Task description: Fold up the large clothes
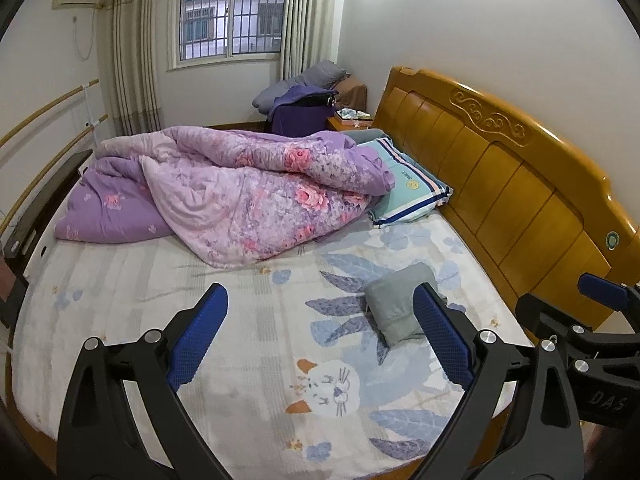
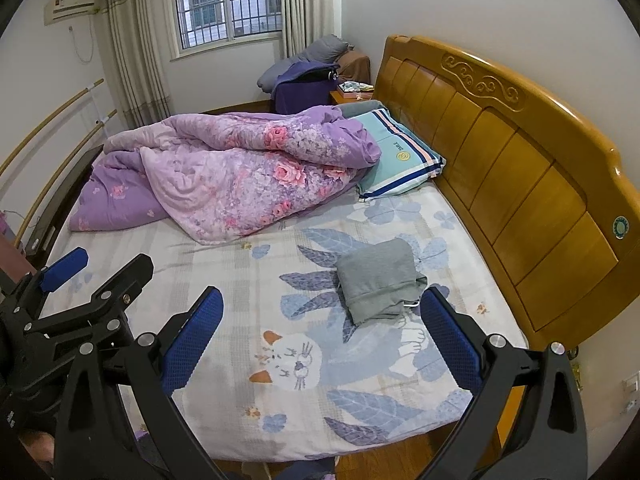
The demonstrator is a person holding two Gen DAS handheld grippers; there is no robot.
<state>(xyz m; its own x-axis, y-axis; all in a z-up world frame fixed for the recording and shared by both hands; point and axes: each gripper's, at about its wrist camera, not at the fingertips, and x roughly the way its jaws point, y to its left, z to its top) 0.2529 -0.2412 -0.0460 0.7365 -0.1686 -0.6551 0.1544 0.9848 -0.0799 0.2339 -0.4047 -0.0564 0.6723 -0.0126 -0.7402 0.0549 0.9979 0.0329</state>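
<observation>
Nearest in, the left claw (image 1: 320, 328) hangs over the bed's foot, blue pads spread wide with nothing between them. The right claw (image 2: 322, 330) is just beside it, equally wide and gripping nothing. Past the pads, the grey garment (image 2: 378, 278) lies folded into a compact bundle on the leaf-and-cat printed bedsheet (image 2: 256, 276), near the wooden headboard (image 2: 520, 148). Further back, a purple floral quilt (image 2: 240, 176) is heaped against a striped pillow (image 2: 404, 160). Beyond that, the barred window (image 2: 228, 4).
</observation>
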